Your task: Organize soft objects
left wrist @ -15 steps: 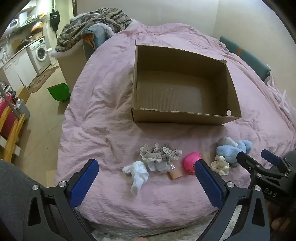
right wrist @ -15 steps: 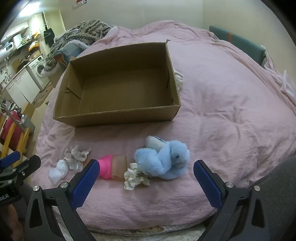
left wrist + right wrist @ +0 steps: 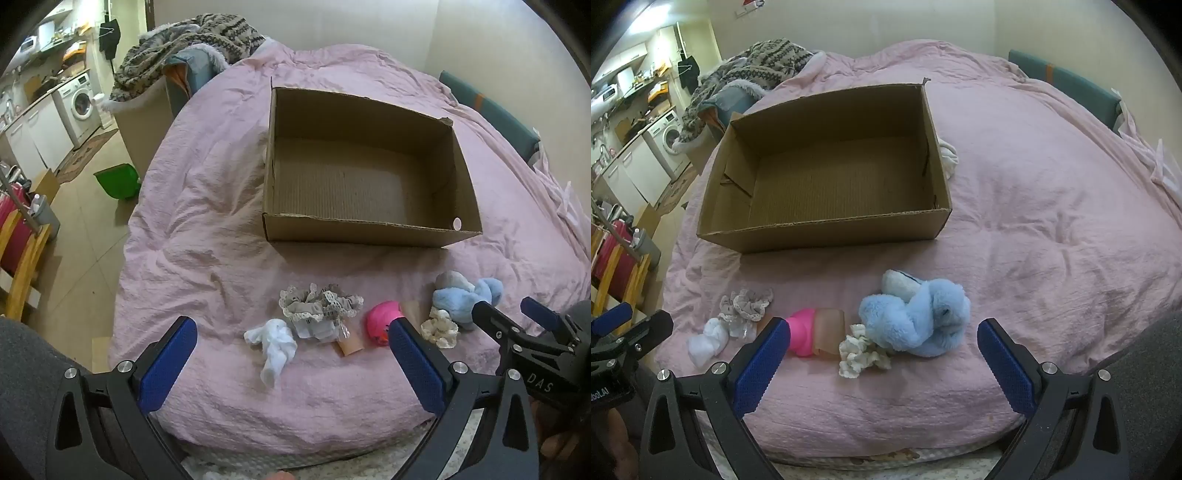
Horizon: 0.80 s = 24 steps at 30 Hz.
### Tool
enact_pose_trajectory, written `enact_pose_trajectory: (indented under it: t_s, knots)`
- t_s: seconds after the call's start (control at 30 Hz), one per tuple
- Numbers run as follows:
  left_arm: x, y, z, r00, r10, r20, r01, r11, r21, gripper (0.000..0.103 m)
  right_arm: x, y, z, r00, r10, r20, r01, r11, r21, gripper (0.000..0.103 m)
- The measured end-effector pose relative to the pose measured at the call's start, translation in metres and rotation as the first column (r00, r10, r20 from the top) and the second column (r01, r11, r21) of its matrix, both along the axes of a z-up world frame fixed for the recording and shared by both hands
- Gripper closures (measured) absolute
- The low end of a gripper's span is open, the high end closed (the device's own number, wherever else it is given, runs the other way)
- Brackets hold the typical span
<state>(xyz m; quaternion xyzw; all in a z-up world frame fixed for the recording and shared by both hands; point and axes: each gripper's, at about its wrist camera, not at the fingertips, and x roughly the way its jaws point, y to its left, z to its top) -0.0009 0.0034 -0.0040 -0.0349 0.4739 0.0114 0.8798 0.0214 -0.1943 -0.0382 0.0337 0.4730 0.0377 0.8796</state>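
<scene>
An empty cardboard box sits on the pink bedspread. In front of it lies a row of soft items: a white sock, a grey lace scrunchie pack, a pink squishy toy, a cream scrunchie and a blue plush bundle. My left gripper hangs open above the bed's near edge, below the sock. My right gripper is open too, below the cream scrunchie. Nothing is between either pair of fingers.
A heap of knitted blankets lies at the bed's far left corner. A white cloth peeks from behind the box. A green bin, washing machine and yellow rack stand on the floor at left.
</scene>
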Motion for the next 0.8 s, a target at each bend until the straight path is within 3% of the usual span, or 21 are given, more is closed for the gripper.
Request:
enact_pose_trajectory:
  t_s: [0.8]
  knots:
    - [-0.0004, -0.0001, -0.0089, 1.000, 0.002, -0.016, -0.002, 1.000, -0.005, 0.000, -0.0013, 0.0009, 0.0018, 1.000, 0.000, 0.000, 0.000, 1.000, -0.002, 0.000]
